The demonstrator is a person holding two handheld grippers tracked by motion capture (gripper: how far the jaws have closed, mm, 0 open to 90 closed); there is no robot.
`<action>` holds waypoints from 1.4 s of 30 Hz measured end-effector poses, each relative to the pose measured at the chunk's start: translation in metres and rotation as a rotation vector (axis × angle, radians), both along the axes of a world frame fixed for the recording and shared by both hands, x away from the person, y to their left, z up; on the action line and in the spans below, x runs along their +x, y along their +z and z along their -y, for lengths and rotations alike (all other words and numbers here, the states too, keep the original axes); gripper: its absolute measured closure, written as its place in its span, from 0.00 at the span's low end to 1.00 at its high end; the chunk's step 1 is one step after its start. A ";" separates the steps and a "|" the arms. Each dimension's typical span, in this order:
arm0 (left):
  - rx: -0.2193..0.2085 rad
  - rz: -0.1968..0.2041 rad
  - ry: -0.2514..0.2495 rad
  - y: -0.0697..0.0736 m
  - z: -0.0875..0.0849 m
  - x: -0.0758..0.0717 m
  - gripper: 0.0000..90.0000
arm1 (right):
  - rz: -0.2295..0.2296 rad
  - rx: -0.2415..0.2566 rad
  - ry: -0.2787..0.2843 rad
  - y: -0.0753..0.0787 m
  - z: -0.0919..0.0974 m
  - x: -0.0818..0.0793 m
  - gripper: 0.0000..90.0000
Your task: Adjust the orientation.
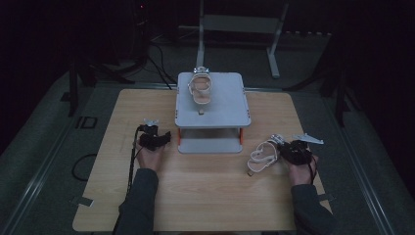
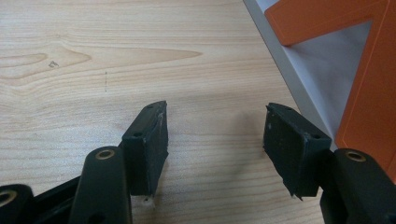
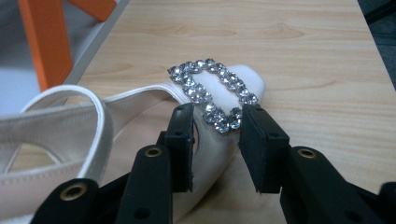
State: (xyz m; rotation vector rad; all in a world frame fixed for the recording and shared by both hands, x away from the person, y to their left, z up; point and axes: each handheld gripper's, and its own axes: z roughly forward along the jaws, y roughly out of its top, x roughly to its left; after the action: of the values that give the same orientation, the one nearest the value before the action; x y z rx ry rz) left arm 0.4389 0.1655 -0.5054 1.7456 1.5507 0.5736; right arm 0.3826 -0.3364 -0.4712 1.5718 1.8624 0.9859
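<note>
Right gripper [image 3: 216, 122] pinching sandal [image 3: 140, 135] at toe, by rhinestone buckle [image 3: 212, 93], near bench's right edge; grip lower, on sole, before lifting. Left gripper [image 2: 215, 135] spread, empty.

Two white sandals [image 1: 262, 156], one grey stand [image 1: 213, 105], one wooden table [image 1: 205, 191], two grippers [image 1: 155, 138].

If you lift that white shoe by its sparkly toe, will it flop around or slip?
The white sandal probably dangles a bit: its thin straps look soft. The smooth toe may slip between the right gripper pads, and the rhinestone buckle looks easy to scratch.
</note>
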 end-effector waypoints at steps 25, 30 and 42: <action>0.036 0.000 0.001 0.000 0.004 0.000 0.45 | -0.069 0.025 0.123 0.015 0.006 0.038 0.64; 0.048 -0.001 0.002 0.000 0.005 0.000 0.45 | -0.008 0.032 0.100 0.028 0.008 0.026 0.59; 0.049 -0.001 0.002 0.000 0.005 0.000 0.45 | 0.049 -0.014 0.116 0.048 -0.007 -0.005 0.52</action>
State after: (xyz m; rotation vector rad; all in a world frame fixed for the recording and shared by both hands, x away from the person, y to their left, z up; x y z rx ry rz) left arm 0.4389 0.1604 -0.5051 1.7814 1.5510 0.6162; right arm 0.3771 -0.3294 -0.4237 1.4323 1.9403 1.0496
